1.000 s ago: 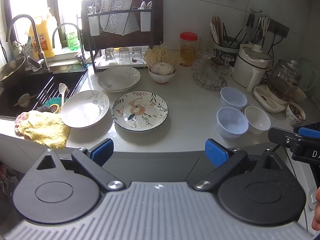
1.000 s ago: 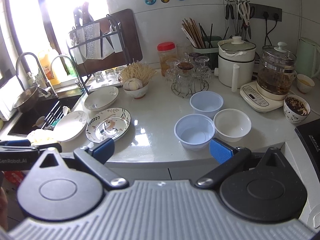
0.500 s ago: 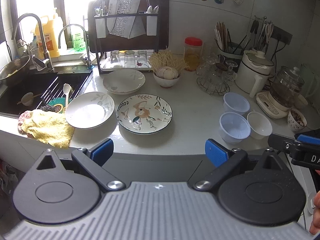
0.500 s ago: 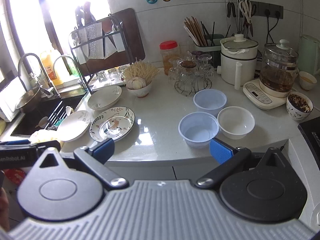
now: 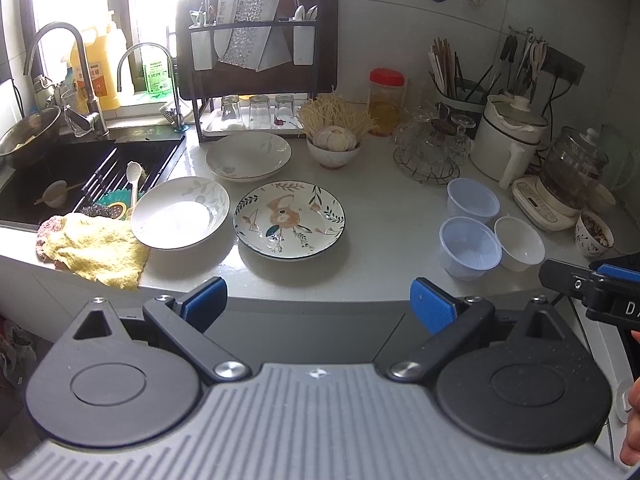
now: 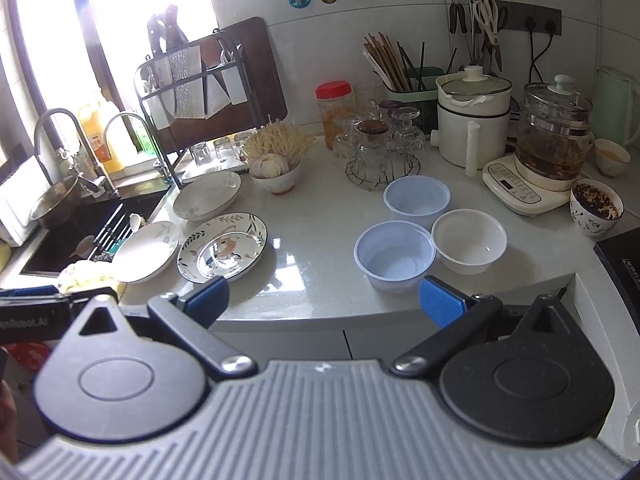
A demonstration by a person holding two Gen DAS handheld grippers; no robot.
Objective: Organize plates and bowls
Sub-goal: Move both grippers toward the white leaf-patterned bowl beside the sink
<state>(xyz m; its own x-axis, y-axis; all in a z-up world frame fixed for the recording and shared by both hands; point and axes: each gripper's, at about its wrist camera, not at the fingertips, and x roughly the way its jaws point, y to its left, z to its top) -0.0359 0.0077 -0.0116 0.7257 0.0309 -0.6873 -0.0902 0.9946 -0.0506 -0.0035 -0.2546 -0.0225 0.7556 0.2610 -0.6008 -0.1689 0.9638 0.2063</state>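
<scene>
We hold both tools short of the worktop's (image 5: 392, 216) front edge, nothing gripped. Left gripper (image 5: 318, 300) has its blue pads spread wide and empty; right gripper (image 6: 324, 300) likewise, jaws apart w/ nothing between.

Nearest the front edge on the left side: a white shallow bowl (image 5: 180, 212) touching a yellow cloth (image 5: 100, 248), and just beside it the floral plate (image 5: 289, 219). Toward the right side, a translucent plastic bowl (image 6: 394, 255) sits closest to us, a white bowl (image 6: 469, 240) just beside it, a 2nd plastic bowl (image 6: 417, 199) behind both.

Further back, another white shallow bowl (image 5: 248, 155) lies near the dish rack (image 5: 256, 60), w/ a small bowl of garlic (image 5: 334, 148) next to it. Sink (image 5: 60, 176) is at the far left.

Judgement: we're at the start, nothing stacked yet, approach step. Next move prob. calls for dropping the left tool onto a plate rim & the right onto the near plastic bowl's rim, pinching the thin wall squarely. Glazed rims look slippery, so slip is the risk.
</scene>
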